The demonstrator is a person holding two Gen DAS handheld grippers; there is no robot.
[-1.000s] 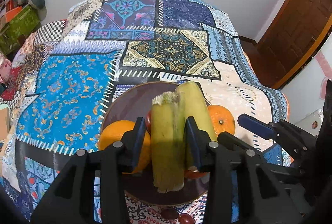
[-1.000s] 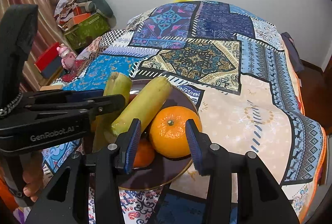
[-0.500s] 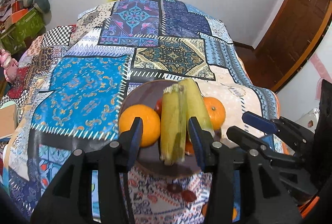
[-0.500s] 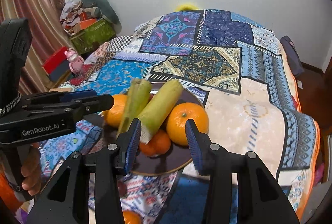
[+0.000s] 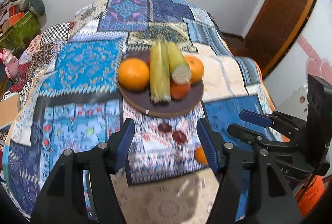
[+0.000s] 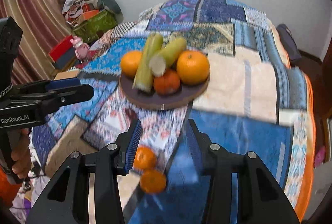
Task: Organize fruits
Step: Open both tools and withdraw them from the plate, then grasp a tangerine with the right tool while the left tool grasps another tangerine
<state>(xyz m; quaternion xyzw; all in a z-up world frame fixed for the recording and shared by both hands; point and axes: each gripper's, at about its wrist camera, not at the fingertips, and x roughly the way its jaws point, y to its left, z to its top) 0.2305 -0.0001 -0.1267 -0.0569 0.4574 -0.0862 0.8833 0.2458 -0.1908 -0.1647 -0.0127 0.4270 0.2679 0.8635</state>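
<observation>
Left wrist view: the left gripper [image 5: 166, 140] is hanging released, its jaws having just been opening with nothing between them; the plate [image 5: 176, 111] of oranges [image 5: 133, 74] and corn [image 5: 158, 72] is lying beyond the jaws.

Right wrist view: the right gripper [image 6: 162, 143] is standing partly open and empty; two tangerines [image 6: 144, 157] are lying just below its jaws. They are probably light, soft-skinned, prone to rolling, best pinched gently across the middle.

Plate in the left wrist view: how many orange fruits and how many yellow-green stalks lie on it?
Orange fruits: 3
Yellow-green stalks: 2
Total: 5 on the plate; a red bit behind them is too hidden to count.
</observation>
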